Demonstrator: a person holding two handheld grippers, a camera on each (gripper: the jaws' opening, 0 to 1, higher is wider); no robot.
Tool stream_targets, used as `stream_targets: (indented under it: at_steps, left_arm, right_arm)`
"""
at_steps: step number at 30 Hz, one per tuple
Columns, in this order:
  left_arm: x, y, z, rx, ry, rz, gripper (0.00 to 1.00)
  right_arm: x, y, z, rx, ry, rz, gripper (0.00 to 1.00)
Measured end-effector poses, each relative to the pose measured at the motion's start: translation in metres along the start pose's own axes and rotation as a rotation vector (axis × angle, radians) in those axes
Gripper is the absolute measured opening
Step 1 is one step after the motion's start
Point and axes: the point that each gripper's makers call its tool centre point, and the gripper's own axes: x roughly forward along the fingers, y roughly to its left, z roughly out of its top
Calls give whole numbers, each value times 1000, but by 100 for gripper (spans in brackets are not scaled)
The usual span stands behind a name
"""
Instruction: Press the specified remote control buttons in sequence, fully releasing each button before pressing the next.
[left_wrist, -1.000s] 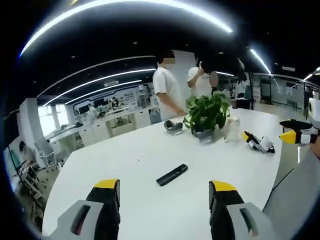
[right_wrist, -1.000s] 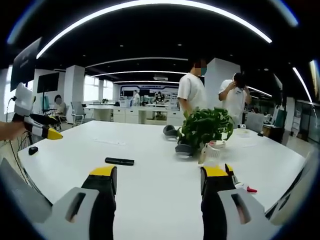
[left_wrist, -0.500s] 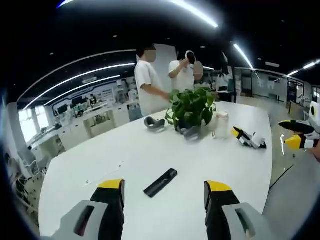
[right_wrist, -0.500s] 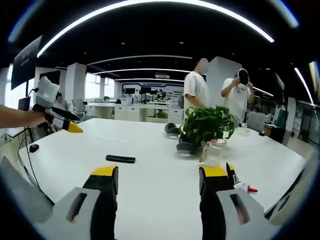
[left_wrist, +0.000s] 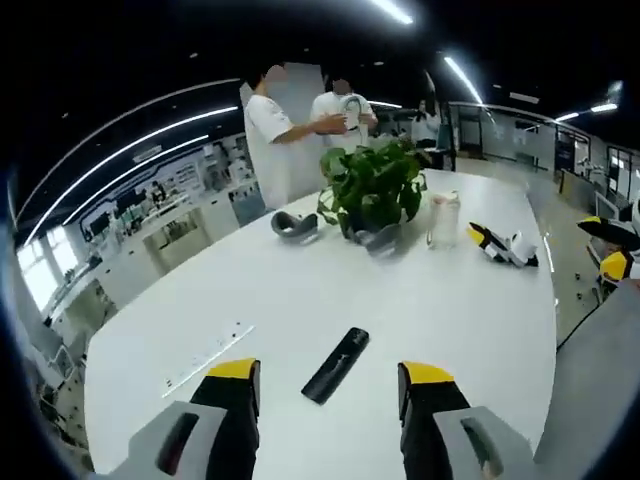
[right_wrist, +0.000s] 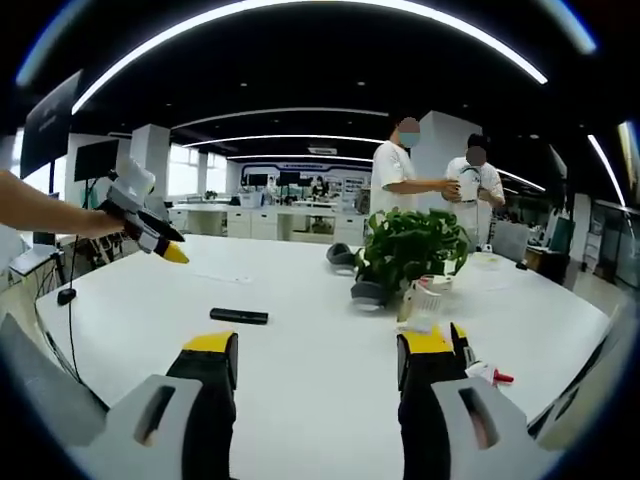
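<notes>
A black remote control lies flat on the white table, just ahead of my left gripper, which is open with the remote's near end between its yellow-tipped jaws. In the right gripper view the same remote control lies left of centre, well beyond my open right gripper. There the left gripper, held by a person's arm, hovers above the table to the left of the remote. At the right edge of the left gripper view the right gripper pokes in.
A potted green plant, a clear jar, a grey headset and a spare yellow-tipped gripper sit on the far part of the table. Two people stand behind the plant. A small black object lies at the table's left edge.
My left gripper has moved forward and down over the table, so the remote now lies between its tips. The right gripper has stayed put. The people behind have shifted.
</notes>
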Motion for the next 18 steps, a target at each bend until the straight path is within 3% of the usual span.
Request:
stream_targets:
  at_steps: [4,9,12,14,18]
  left_arm:
    - [19,0,-11,40,67,-29,58]
    - [39,-1,-23,13,126,-93,57]
    - [46,2,-27,12,144,-123,55]
    - [48,-11,-23,-29,124,-239,56]
    - [57,-4,-24,-43,147,-270,55]
  right_arm:
    - [1,1,-1,-3,5,3,66]
    - [1,1,-2,-7,9,2,66]
    - [1,-1,-2,-6,14,-6,66]
    - [1,-2,-3,-6,14,-13,66]
    - [2,-4,-4,-7,20,-21,67]
